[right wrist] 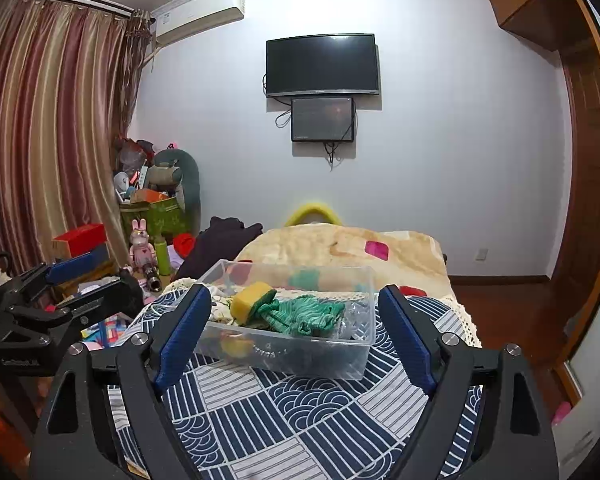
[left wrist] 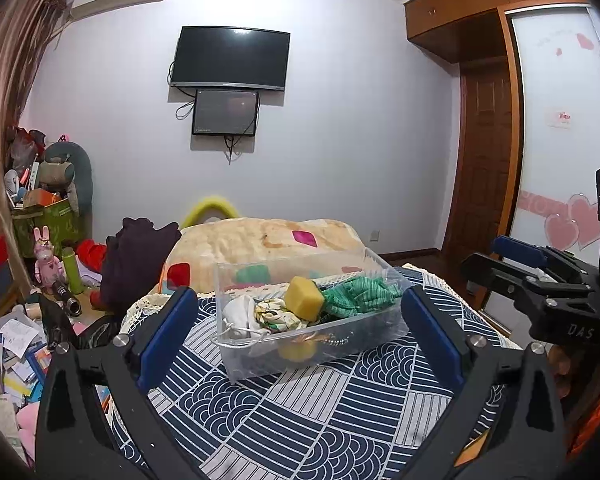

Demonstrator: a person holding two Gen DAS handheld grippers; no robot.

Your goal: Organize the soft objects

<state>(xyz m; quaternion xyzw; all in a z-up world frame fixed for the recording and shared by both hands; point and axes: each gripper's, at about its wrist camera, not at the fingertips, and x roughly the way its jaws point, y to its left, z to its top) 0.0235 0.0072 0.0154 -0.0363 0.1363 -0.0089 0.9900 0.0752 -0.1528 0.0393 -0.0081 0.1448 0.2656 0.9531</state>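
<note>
Left gripper (left wrist: 300,328) spread wide, holding nothing; right gripper (right wrist: 296,332) likewise wide and bare; the clear bin (left wrist: 260,356) sits on the patterned bedspread (left wrist: 320,420) at 12 o'clock, holding yellow sponge (left wrist: 304,298), green cloth (left wrist: 360,294), white cloth (left wrist: 240,314)

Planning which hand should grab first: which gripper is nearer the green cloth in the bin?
Right, though only slightly. The green cloth lies at the bin's right end, centred ahead of the open right gripper. From the left gripper, also open, the cloth sits ahead and rightward.
</note>
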